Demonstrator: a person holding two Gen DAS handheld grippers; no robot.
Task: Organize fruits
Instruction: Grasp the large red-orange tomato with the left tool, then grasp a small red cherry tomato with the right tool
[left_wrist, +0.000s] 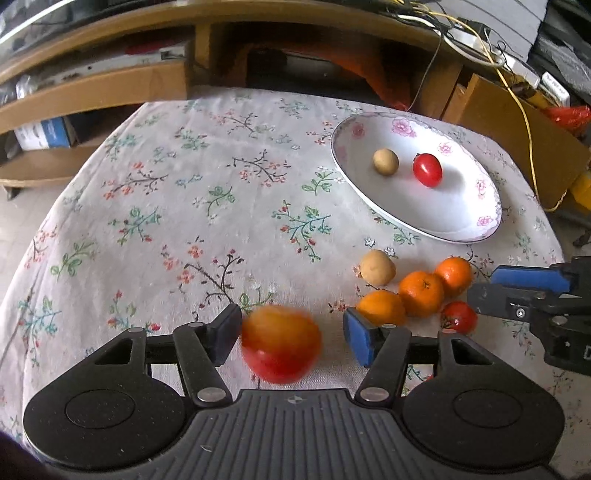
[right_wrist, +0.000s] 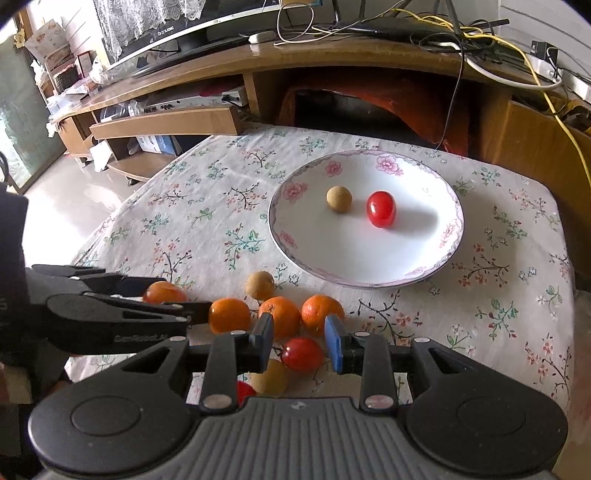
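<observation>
Red-orange fruit (left_wrist: 280, 343) sits between the left gripper (left_wrist: 291, 338)'s spread fingers; right gripper (right_wrist: 299, 341) open, empty.

The red-orange fruit (left_wrist: 280, 343) is motion-blurred — its outline smeared.

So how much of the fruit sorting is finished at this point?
Only a start. The plate holds two pieces: a small tan fruit and a red tomato. The left gripper is open around a blurred reddish-orange fruit; the right gripper is open over another small tomato. Neither is gripped. Three oranges and a tan fruit wait on the tablecloth.
</observation>
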